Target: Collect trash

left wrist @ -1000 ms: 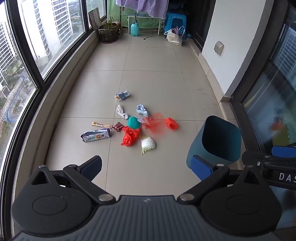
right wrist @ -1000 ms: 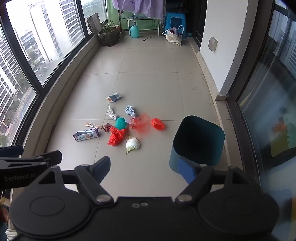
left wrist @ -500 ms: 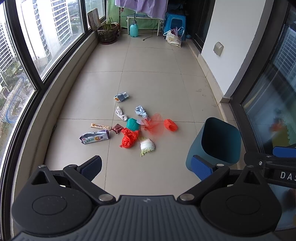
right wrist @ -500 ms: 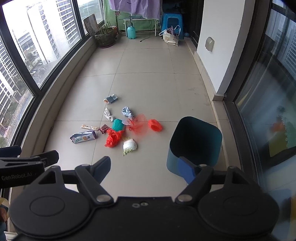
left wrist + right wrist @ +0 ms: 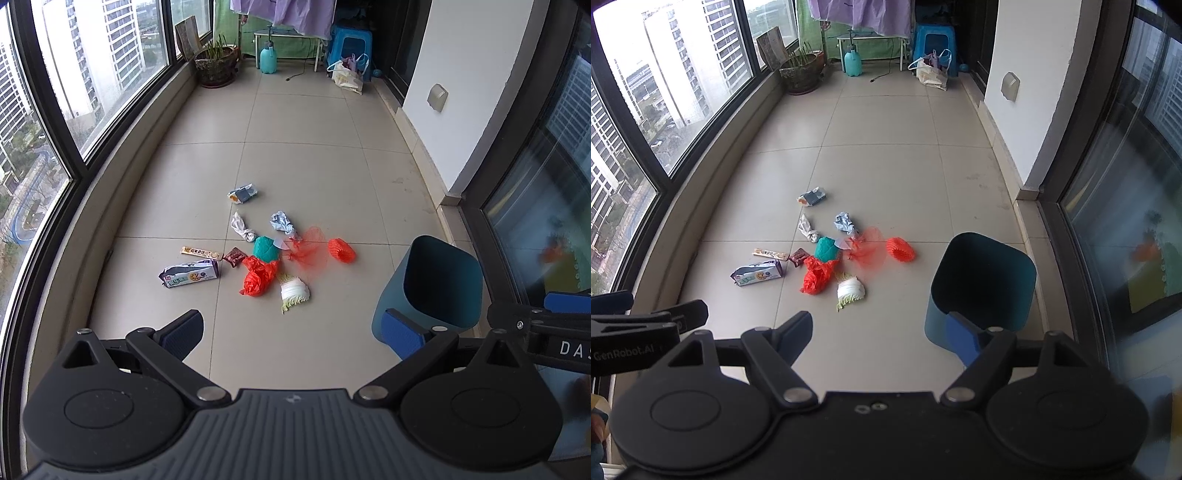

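Observation:
Several pieces of trash lie scattered on the tiled floor: a biscuit packet [image 5: 189,272], a red plastic bag [image 5: 258,277], a white cabbage piece [image 5: 294,290], a teal wad [image 5: 266,248], red netting [image 5: 311,246], an orange foam net [image 5: 341,250] and crumpled wrappers [image 5: 242,193]. A dark blue bin [image 5: 437,286] stands to their right, open side up. My left gripper [image 5: 293,330] hangs open above the floor, well short of the trash, nothing between its fingers. My right gripper [image 5: 879,334] is open too and holds nothing; the bin [image 5: 982,291] sits just beyond its right finger.
A window wall with a low ledge [image 5: 92,221] runs along the left, a white wall [image 5: 461,92] and glass door along the right. At the far end are a potted plant [image 5: 216,64], a teal bottle [image 5: 267,57], a blue stool [image 5: 351,40] and a bag [image 5: 347,75].

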Action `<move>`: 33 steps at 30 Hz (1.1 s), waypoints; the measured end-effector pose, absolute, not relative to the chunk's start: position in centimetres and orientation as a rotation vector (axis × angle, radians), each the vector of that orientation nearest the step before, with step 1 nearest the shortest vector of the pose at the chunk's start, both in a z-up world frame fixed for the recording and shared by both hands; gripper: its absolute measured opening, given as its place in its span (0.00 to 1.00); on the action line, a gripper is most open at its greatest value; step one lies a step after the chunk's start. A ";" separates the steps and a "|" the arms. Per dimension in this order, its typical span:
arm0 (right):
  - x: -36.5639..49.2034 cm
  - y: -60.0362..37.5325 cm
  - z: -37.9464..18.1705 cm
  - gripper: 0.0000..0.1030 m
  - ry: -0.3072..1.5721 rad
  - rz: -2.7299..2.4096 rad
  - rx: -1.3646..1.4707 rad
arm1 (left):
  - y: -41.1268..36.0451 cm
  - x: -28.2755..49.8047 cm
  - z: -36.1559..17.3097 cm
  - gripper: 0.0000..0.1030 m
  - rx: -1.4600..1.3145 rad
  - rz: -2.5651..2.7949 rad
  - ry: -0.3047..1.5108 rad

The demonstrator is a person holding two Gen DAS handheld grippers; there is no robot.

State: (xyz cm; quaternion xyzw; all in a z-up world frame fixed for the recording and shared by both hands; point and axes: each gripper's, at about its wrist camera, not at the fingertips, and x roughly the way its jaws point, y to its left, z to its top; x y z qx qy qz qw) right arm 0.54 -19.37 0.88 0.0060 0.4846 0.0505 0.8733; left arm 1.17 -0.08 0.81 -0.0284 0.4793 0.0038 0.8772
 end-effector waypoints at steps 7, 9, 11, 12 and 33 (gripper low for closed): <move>0.7 -19.2 0.8 0.76 1.012 0.106 0.014 | 0.2 1.3 0.9 1.00 -0.058 0.009 1.001; 0.7 -19.2 0.8 0.76 1.011 0.105 0.010 | 0.1 1.3 0.9 1.00 -0.059 0.007 1.001; 0.6 -19.3 0.8 0.76 1.011 0.106 0.011 | 0.1 1.3 0.9 1.00 -0.056 0.010 1.001; 0.6 -19.3 0.9 0.76 1.009 0.106 0.012 | 0.2 1.3 1.0 1.00 -0.058 0.009 1.001; 0.8 -19.0 0.7 0.76 1.015 0.109 0.010 | 0.6 2.3 1.1 1.00 -0.056 0.009 1.001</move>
